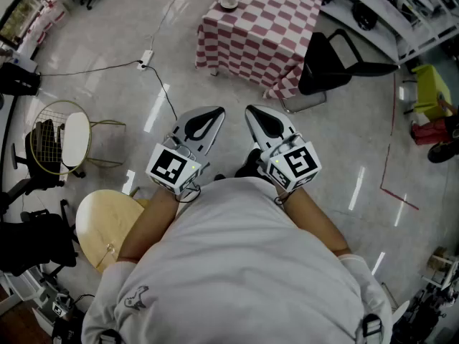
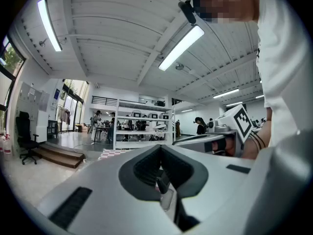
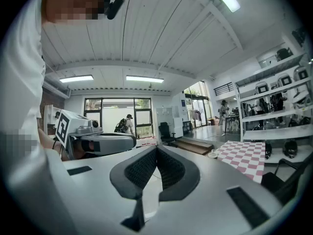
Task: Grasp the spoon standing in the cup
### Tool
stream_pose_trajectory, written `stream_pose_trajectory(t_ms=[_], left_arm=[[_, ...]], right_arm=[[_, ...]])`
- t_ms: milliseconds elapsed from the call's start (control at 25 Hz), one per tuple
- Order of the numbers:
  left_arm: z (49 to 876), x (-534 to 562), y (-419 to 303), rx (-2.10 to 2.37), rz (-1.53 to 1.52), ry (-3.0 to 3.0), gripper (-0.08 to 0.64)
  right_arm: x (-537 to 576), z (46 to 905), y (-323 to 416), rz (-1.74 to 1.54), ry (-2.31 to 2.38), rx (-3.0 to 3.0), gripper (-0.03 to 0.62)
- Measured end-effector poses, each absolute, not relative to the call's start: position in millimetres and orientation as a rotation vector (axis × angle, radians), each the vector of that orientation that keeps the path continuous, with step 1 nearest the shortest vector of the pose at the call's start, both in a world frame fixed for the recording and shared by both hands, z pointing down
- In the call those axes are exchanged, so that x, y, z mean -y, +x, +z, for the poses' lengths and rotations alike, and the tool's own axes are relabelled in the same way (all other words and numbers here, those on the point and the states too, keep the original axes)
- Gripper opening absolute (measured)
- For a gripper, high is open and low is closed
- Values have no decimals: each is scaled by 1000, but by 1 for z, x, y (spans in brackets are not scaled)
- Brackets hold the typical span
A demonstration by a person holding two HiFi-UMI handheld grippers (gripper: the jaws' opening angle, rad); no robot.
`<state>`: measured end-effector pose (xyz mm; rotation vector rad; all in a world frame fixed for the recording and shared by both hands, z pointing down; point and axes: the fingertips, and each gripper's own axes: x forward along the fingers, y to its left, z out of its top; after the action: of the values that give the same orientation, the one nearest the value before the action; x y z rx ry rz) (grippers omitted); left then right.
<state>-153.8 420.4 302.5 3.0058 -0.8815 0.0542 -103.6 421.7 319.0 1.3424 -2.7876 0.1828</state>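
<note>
Both closed, empty: left gripper [image 1: 216, 112] beside right gripper [image 1: 252, 110]

Matt plastic, glossy floor, soft cloth and pale wood.

The left claw [image 1: 211, 113] and the right claw [image 1: 252, 111] have smooth, matt grey plastic shells, and the inner faces of their jaws carry black ribbed pads [image 3: 141, 168] that look rubbery. Each marker cube [image 1: 172, 168] is matt white with black printed squares. The floor [image 1: 237, 92] is pale, hard and glossy, streaked with reflected light. A red-and-white checked tablecloth [image 1: 262, 20] hangs in soft folds. The round stool seat [image 1: 107, 221] is smooth pale wood. The wire chair [image 1: 63, 140] beside it is thin brass-coloured metal. The person's shirt [image 1: 244, 264] is plain white cloth.
</note>
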Motion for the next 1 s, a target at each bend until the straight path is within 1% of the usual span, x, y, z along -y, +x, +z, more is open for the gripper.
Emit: stream_pose_trajectory(t_ms=[400,760,1000], left_arm=[[309,-406,-142,880,57,2988,14],[321,-379,-121,899,96,2958,14],[327,-346,-92,915,101,2946,14]], right_arm=[[-410,323,-91,174,1338,2775,32],[-383,331,-63,218,1353,2786,34],[-353,338,-30,233,1350,2791,34]])
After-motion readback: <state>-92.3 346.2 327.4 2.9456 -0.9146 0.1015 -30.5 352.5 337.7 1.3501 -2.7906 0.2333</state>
